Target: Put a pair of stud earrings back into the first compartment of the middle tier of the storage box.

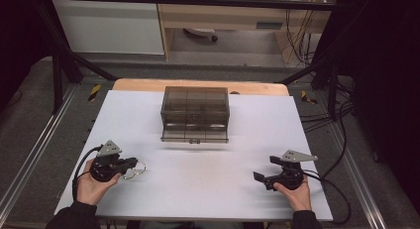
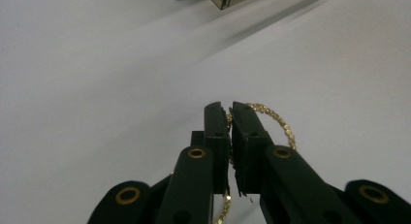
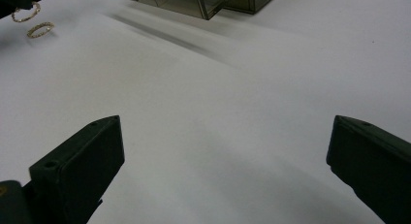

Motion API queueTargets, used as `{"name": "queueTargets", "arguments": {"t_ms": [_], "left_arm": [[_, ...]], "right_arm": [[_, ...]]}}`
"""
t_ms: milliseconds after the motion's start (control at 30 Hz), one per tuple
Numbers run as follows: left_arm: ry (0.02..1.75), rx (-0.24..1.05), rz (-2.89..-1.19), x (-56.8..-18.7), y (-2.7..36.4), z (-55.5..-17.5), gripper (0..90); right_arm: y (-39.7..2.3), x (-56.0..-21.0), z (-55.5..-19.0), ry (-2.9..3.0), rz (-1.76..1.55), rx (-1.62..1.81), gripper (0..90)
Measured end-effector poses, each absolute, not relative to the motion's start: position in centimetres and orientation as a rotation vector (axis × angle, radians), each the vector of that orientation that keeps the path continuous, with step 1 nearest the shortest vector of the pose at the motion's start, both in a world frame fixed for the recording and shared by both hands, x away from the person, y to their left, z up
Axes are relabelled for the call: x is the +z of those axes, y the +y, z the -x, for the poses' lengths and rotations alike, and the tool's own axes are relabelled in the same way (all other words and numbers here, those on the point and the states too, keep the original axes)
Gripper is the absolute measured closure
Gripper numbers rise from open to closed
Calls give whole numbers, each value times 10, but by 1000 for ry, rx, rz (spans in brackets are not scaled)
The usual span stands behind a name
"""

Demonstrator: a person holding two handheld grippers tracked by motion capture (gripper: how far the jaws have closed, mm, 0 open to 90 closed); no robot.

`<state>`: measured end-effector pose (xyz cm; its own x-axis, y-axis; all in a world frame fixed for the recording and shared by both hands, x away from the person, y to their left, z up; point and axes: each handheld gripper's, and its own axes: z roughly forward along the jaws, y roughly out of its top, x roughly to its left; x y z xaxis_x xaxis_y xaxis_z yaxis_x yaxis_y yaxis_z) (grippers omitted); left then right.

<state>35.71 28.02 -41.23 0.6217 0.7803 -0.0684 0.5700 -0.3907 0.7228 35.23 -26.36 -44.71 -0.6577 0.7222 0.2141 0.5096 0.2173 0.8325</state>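
the person's two forearms come in from the near edge of the table, sleeves dark, one at each lower corner of the high view. the left hand (image 1: 89,187) wraps the body of the left gripper (image 1: 134,163) from below and behind, and its jaws point inward toward the middle of the table, lying roughly level; in the left gripper view they stand pressed nearly together. the right hand (image 1: 296,192) cups the right gripper (image 1: 265,168) from the near side, and its jaws point inward to the left, spread wide apart.
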Motion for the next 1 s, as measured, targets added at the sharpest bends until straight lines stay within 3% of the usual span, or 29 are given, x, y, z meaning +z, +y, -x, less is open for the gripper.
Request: {"name": "queueTargets", "arguments": {"t_ms": [1000], "left_arm": [[967,374,-2129,-384,238,-377,849]], "right_arm": [[-263,-447,-352,2272,-1172,1415,7]]}}
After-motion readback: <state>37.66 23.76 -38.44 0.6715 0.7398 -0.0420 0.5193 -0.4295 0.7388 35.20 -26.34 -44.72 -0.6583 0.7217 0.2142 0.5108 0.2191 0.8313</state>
